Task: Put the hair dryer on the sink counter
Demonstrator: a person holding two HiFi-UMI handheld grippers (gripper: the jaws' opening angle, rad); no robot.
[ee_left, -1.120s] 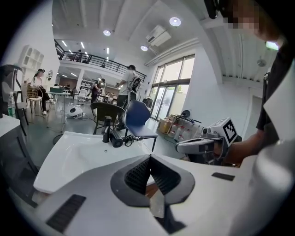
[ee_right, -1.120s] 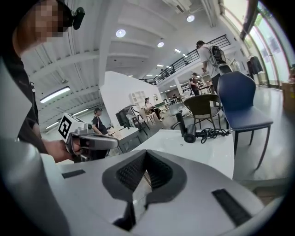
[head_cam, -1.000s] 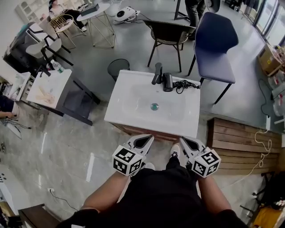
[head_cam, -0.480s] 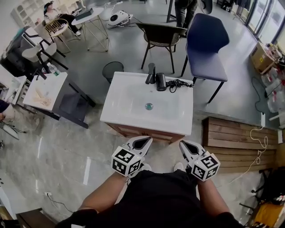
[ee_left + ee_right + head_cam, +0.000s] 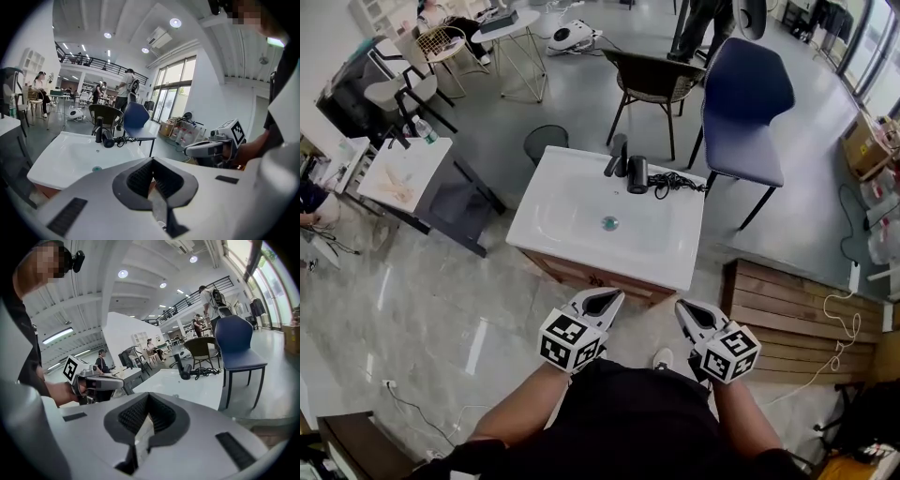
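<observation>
Both grippers have shifted across the floor with the person since the earlier frame, side by side, and the vanity now sits slightly more skewed in the head view; nothing on it has changed place. Hair dryer lies at the back of the sink tabletop, just beside the black faucet, with its cord bunched to the right near the rear edge. Left gripper and right gripper hang in front of the vanity, well apart from the dryer. Fingers on both are clenched on nothing, and each gripper view shows the ribbed pads meeting. My read: placement looks done and this is standoff or walk-off. To finish clean, check the dryer body is stable and won't roll toward the drain, and that the cord bundle isn't hanging off the back. If a nudge is needed, go for the handle, not the cord.
</observation>
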